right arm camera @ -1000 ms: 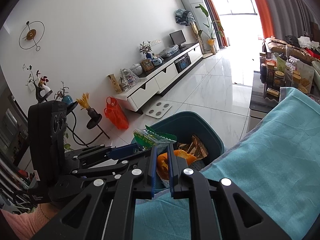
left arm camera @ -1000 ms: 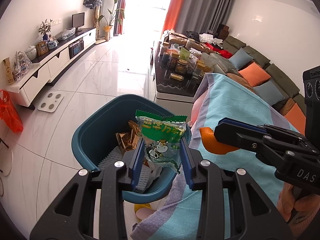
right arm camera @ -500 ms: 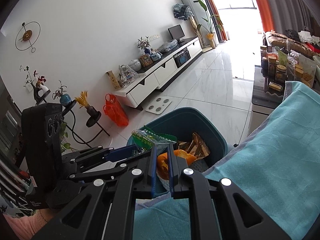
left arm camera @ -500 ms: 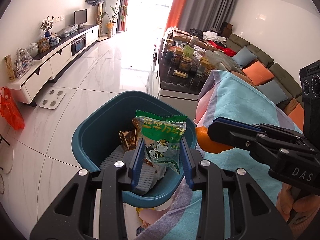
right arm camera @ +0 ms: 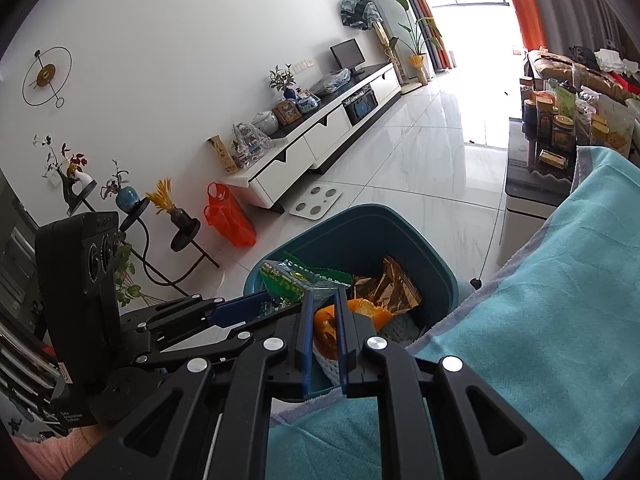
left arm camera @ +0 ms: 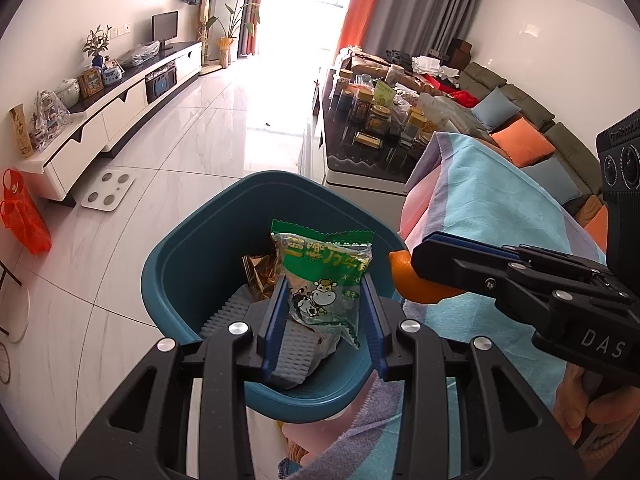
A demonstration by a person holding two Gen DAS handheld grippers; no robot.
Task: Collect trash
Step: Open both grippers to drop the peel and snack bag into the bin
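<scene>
1. The left gripper [left arm camera: 324, 316] grips the green snack wrapper [left arm camera: 326, 276] over the bin [left arm camera: 192, 248]; release it at centre.
2. The right gripper [right arm camera: 324, 336] pinches the orange peel [right arm camera: 326, 322] near the bin's 3 o'clock rim; move it inward before letting go.

Both grippers are black linkage frames with silver screw heads and blue pads. The right gripper [left arm camera: 420, 258], at the right of the left-wrist frame, has white "DAS" lettering. The left gripper [left arm camera: 324, 320] matches it.

White scale [left arm camera: 107, 191] on floor; orange bag [right arm camera: 230, 216] beside cabinet [right arm camera: 320, 140].
</scene>
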